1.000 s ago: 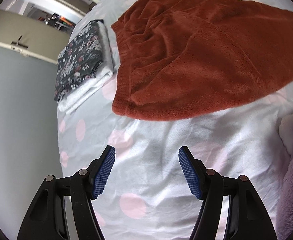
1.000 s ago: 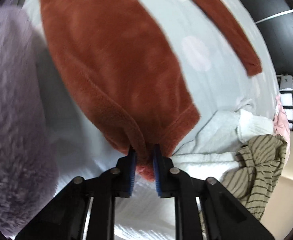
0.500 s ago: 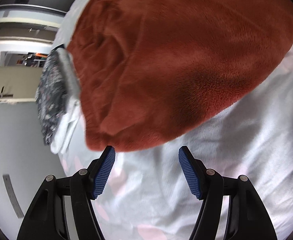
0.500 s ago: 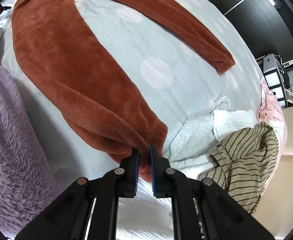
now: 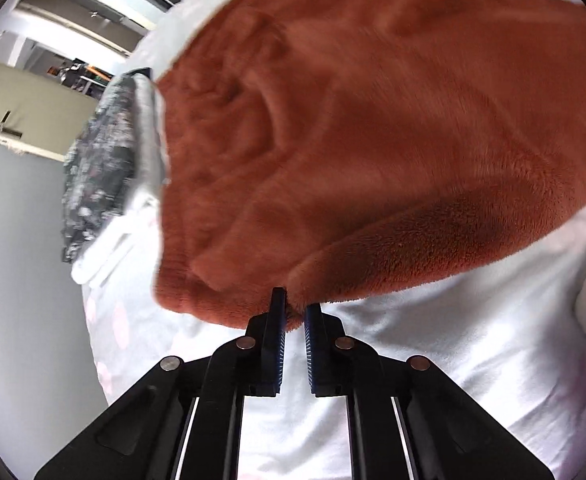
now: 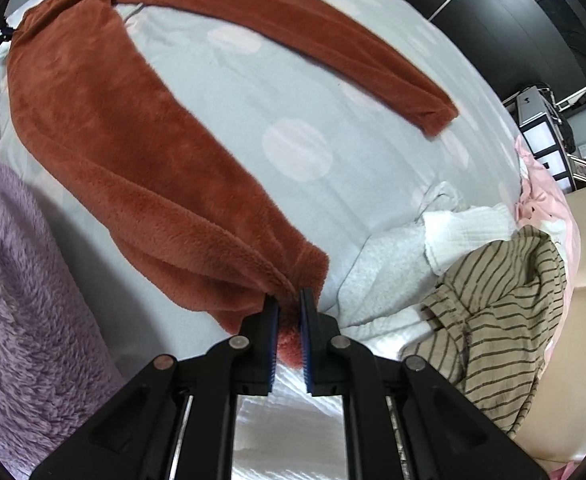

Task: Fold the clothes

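Across both frames, rust fleece trousers (image 6: 125, 152) lie unfolded on the dotted sheet (image 6: 229, 92); left gripper (image 5: 293, 316) is closing on the waist hem, right gripper (image 6: 289, 312) pinches a cuff. Folding has barely begun.

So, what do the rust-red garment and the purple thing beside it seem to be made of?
Rust-red garment: looks like plush fleece, matte, with a short dense pile that fuzzes along the edges; the fibre itself cannot be told. Purple thing: probably a shaggier fleece or faux fur, with longer clumped tufts and a soft, dull surface.
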`<state>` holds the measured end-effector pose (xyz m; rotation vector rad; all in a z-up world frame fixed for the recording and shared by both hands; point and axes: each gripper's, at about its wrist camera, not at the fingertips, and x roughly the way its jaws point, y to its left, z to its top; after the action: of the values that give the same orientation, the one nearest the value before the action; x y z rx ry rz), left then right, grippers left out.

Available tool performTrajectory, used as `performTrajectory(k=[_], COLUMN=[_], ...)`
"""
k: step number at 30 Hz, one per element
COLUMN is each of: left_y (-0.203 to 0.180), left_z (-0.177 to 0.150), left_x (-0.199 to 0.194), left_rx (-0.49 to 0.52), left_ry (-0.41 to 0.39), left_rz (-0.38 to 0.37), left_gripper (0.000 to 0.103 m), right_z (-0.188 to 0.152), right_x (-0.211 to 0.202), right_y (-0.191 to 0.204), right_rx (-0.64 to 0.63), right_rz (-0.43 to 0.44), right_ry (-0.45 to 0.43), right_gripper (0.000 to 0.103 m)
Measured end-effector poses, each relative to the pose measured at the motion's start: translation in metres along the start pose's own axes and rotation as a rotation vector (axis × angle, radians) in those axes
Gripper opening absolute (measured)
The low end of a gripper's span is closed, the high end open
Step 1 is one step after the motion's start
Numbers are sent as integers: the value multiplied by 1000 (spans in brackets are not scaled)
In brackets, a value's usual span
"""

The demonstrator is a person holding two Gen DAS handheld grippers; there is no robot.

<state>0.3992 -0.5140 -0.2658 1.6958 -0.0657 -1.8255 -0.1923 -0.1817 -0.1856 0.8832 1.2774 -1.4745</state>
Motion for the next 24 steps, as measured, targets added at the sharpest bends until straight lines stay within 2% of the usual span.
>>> performTrajectory(k=[7, 13, 19, 24], left_y=[57, 97, 124, 144], left_z=[39, 97, 155, 206], left_x=[-49, -70, -66, -43], left_rx=[-162, -300, -341, -345], left_ry=[-80, -97, -83, -65], left_rz=[0, 15, 57, 93], left_gripper=[8, 8, 8, 8], right_z=[18, 62, 118, 165], right_x=[-28, -37, -29, -1], right_y=[-35, -75, -121, -161], right_rx=[90, 143, 156, 177], right_rz=[-55, -108, -140, -134], right_ry=[-110, -158, -165, -135], right_gripper=[7, 7, 7, 7])
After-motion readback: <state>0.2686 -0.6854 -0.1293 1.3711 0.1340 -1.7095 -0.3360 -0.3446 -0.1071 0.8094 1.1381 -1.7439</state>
